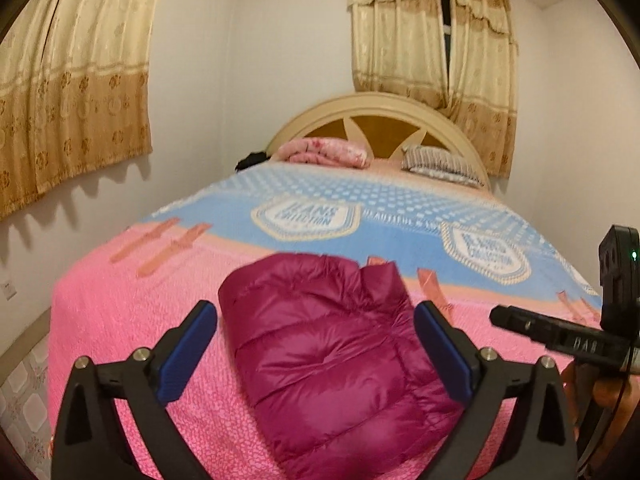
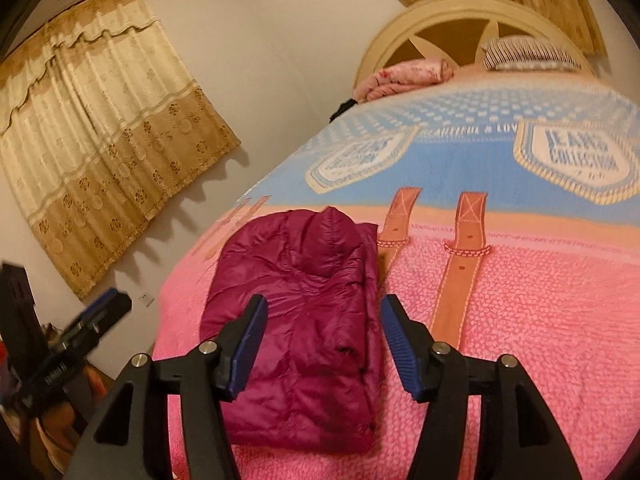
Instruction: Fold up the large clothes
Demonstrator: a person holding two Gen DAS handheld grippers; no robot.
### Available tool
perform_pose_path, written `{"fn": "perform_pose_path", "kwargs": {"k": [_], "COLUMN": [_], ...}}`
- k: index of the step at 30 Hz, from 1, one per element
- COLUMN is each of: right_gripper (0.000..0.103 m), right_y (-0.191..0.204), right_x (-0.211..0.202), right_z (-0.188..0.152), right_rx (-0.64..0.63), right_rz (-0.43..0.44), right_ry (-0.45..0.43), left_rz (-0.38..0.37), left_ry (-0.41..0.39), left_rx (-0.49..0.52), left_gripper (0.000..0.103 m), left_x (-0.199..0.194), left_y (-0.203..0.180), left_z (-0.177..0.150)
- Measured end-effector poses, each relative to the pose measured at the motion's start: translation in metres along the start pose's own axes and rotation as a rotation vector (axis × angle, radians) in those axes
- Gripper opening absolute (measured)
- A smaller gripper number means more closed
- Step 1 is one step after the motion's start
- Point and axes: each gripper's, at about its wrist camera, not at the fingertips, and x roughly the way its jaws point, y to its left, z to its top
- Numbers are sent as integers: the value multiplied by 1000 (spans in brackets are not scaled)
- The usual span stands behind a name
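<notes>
- We hold the left claw point(image 1: 316, 354) released, fingers spread wide, with nothing between them; the folded magenta down jacket point(image 1: 336, 360) lies directly ahead of it and below.
- We hold the right claw point(image 2: 324, 346) likewise released and empty; the jacket sits ahead of it, slightly toward its left finger.
- The jacket rests on the pink part of the bedspread point(image 1: 128, 320), apart from both claws. It already forms a compact rectangular bundle, so we judge the fold to be complete or nearly so.
- The long axis of the bundle runs away from the claws toward the headboard point(image 1: 376, 120). The hood or collar end appears to be the far end; the smooth quilted panel is nearest to us.
- If a finishing pass is needed, we recommend lowering both claws onto the near edge and pressing lightly to expel trapped air, since padded fabric of this kind is likely to spring open.
- Grip only the outer layer at the corners. Avoid dragging the bundle, as its slick shell may slide on the bedspread.
</notes>
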Motion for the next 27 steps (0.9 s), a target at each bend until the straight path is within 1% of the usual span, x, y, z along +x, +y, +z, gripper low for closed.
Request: {"fn": "perform_pose_path", "kwargs": {"k": [3, 8, 12, 27], "right_gripper": [65, 67, 69, 72], "right_y": [18, 33, 35, 32], "right_x": [-16, -33, -40, -48], "right_z": [-2, -3, -4, -9], "right_rx": [-55, -97, -94, -69], "right_rz": [-11, -16, -20, -26], "right_ry": [-31, -63, -79, -88], "left_rz": [-13, -19, -18, -20], "left_ry": [-21, -45, -51, -58], "left_rx": [4, 12, 9, 15], "left_gripper": [101, 101, 103, 103], "left_x": [-7, -12, -14, -18], "left_y": [-4, -8, -9, -12], "left_z": [3, 5, 5, 3]}}
